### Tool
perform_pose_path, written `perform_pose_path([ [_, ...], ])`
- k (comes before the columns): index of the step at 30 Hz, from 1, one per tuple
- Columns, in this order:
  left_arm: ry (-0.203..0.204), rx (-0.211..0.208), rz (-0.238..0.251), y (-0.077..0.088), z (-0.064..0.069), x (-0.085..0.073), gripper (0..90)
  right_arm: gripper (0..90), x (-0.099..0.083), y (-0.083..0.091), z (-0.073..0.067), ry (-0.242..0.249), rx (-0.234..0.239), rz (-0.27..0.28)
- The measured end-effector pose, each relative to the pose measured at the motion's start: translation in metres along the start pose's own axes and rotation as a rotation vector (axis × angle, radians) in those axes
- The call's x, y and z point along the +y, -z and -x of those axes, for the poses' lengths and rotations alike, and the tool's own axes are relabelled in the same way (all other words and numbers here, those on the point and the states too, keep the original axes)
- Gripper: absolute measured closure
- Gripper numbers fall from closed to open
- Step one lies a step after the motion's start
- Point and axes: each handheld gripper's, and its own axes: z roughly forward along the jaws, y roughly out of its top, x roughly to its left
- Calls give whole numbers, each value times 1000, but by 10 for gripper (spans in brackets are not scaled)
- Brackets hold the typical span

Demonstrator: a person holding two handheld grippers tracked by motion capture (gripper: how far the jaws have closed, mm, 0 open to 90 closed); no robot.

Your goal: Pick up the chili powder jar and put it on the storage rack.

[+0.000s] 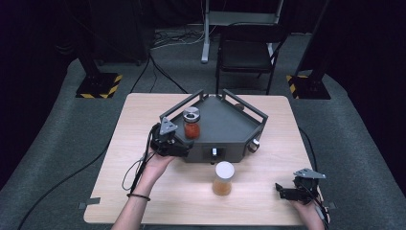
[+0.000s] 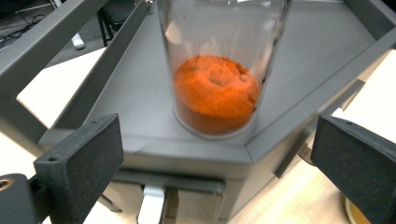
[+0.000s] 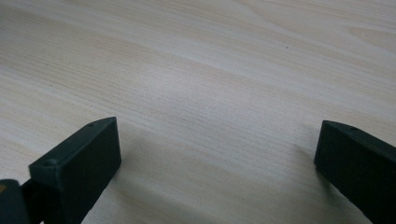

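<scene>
Jar of orange powder stands upright on the grey tray, near its left rail; placement looks complete. Your left gripper has wide jaws, nothing between. The white-lidded jar before the tray remains. Your right gripper hangs wide over bare table.

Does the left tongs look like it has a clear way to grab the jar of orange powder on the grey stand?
Probably yes. The left tongs is open, and the jar of orange powder stands straight ahead near the corner of the grey stand, with nothing between them. The stand's rail runs off to one side.
</scene>
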Motion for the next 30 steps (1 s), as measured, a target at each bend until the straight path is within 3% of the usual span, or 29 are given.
perform_pose_path([
  [24, 60, 17, 0, 29, -13, -68, 2, 0, 0, 0, 0, 0, 0, 0],
  [30, 61, 43, -4, 33, -12, -89, 3, 0, 0, 0, 0, 0, 0, 0],
])
